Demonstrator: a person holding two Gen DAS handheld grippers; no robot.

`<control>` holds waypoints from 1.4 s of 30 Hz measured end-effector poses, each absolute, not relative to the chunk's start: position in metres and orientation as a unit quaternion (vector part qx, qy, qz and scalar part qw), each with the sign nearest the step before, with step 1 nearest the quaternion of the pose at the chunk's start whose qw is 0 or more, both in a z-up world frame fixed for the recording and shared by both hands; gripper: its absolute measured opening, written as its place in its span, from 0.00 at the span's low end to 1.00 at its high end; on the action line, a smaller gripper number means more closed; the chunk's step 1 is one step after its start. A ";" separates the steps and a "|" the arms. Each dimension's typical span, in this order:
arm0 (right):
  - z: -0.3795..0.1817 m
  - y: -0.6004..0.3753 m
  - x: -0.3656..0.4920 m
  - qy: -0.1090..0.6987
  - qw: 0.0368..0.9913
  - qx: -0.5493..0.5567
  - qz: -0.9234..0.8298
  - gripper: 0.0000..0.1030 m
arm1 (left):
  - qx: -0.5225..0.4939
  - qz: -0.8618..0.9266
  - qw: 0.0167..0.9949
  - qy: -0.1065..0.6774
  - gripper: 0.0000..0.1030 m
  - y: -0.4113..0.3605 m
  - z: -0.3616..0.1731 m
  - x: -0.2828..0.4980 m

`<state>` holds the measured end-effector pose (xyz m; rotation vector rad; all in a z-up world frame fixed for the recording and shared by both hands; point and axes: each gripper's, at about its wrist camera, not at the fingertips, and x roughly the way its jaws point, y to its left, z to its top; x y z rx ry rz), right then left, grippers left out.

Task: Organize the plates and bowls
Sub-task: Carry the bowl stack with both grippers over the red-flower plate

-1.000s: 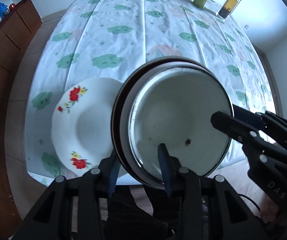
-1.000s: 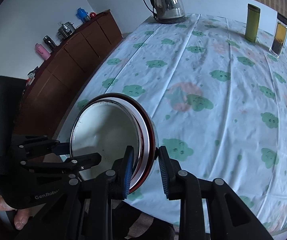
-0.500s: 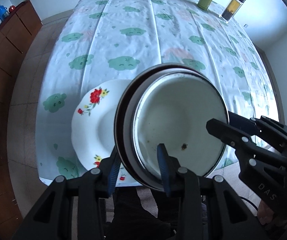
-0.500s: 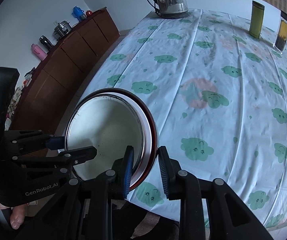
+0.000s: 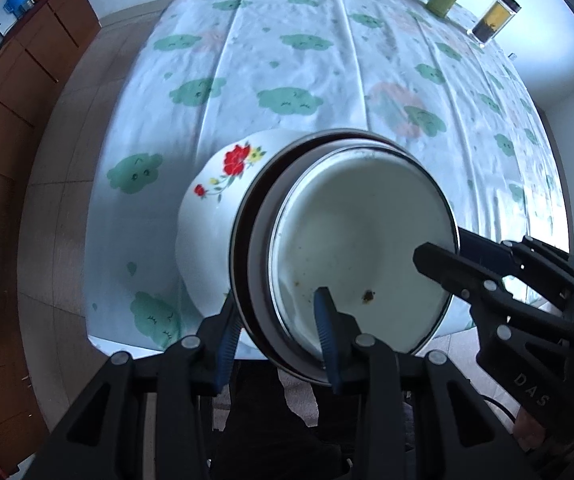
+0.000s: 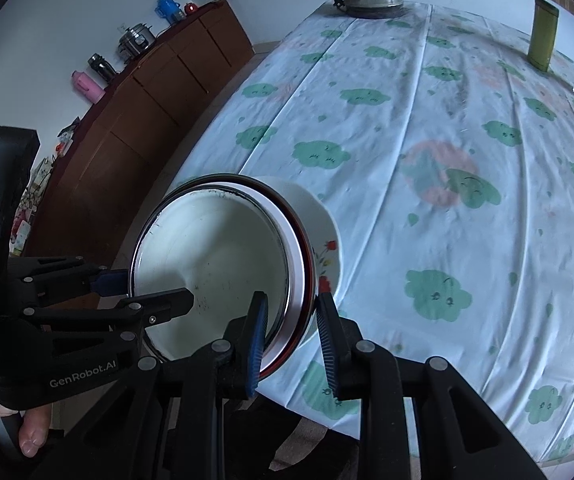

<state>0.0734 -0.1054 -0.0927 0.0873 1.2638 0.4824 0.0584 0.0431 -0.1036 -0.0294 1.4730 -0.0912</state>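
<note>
The white enamel bowl with a dark rim and red outer wall [image 5: 361,256] was held in the air, tilted, above the white ceramic plate with red flower decoration [image 5: 207,216] that lay on the cloud-printed tablecloth [image 5: 295,60] near its front edge. The left gripper [image 5: 279,316] was clamped on the bowl's near rim, one blue-padded finger inside and one outside. The right gripper [image 6: 293,320] straddled the opposite rim, but its outer finger appeared to stand clear of the wall, so its hold could not be confirmed. Probable risks: with a thin rim pinch on smooth enamel, the tilted bowl could rotate or slip; lowered off-centre, it could strike the plate's rim or push the plate toward the table edge.
</note>
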 end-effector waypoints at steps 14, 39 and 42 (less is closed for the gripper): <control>-0.106 -0.087 0.077 0.600 0.770 0.044 0.215 0.27 | -0.020 -0.046 0.730 0.682 0.33 0.063 -0.117 0.065; -0.121 -0.083 0.089 0.608 0.767 0.045 0.199 0.27 | -0.017 -0.055 0.722 0.690 0.33 0.064 -0.135 0.077; -0.123 -0.084 0.090 0.608 0.767 0.046 0.200 0.27 | -0.019 -0.053 0.722 0.690 0.33 0.066 -0.136 0.078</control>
